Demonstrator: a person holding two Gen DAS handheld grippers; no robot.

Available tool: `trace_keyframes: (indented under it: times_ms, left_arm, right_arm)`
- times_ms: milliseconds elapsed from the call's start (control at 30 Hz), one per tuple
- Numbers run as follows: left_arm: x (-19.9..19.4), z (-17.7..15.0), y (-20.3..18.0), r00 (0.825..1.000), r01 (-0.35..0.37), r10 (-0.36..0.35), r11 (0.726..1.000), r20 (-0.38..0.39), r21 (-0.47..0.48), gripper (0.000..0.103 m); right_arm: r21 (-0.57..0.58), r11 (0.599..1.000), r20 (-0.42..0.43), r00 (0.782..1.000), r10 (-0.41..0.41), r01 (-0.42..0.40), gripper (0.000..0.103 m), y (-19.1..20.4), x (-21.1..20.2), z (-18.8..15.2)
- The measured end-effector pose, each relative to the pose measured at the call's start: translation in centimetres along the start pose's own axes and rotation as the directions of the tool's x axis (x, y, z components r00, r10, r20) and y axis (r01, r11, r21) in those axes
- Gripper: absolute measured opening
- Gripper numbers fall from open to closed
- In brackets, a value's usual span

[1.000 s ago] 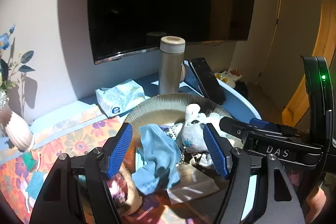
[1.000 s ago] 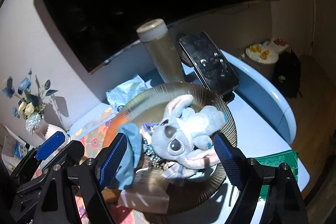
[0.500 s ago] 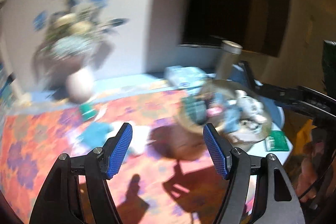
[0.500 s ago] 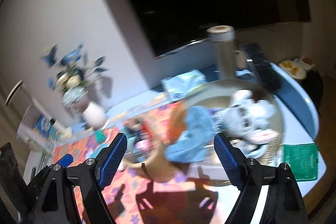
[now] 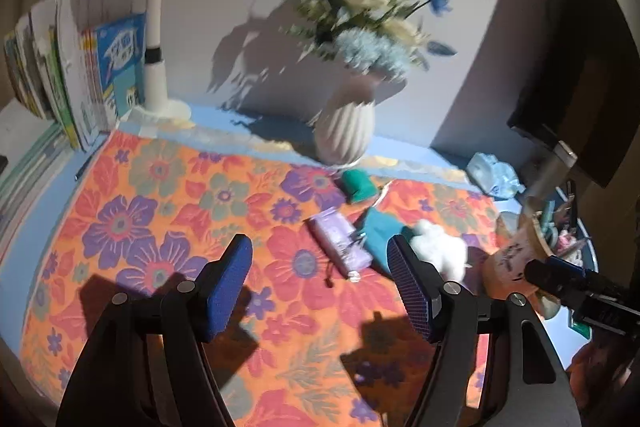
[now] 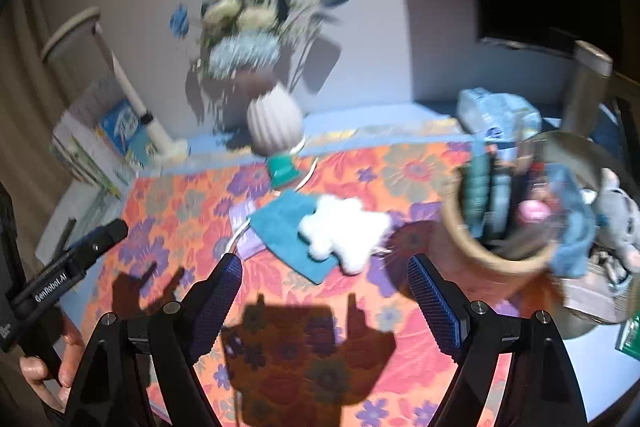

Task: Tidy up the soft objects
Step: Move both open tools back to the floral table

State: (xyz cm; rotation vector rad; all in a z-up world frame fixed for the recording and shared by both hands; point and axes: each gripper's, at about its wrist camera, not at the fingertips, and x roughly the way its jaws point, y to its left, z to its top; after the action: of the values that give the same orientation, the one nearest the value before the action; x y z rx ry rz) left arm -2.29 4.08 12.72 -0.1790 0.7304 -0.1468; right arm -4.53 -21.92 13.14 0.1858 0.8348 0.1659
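Home living space indicated. Bench covered with orange floral cloth. White ribbed vase with blue and cream flowers set against plain wall. Books stacked upright at bench end beside white lamp base. Dark wall-mounted screen seen at right. Tissue pack, metal flask, grey plush toy kept nearby.

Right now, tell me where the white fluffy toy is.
The white fluffy toy lies on the flowered cloth, overlapping the teal cloth, left of the brown cup in the right wrist view.
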Motion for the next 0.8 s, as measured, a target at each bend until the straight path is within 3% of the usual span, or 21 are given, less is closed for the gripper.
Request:
trace_keyframes:
  times_ms: [267, 467, 800]
  left_arm:
    - [8.1, -1.8, 0.5, 0.990, -0.059, 0.059, 0.998, -0.126, 0.001, 0.068]
    - [12.6, -0.7, 0.6, 0.984, -0.120, 0.110, 0.991, -0.143, -0.063, 0.068]
    - [16.1, -0.3, -2.2, 0.977, -0.121, 0.123, 0.992, -0.176, 0.019, 0.068]
  right_arm:
    - [-0.136, 0.983, -0.127, 0.981, -0.144, 0.126, 0.084, 1.4, 7.6, 0.4]
    - [-0.179, 0.973, -0.182, 0.967, -0.179, 0.147, 0.084, 0.9, 11.3, 0.8]
    - [-0.192, 0.966, -0.208, 0.955, -0.212, 0.173, 0.083, 0.4, 14.9, 1.3]
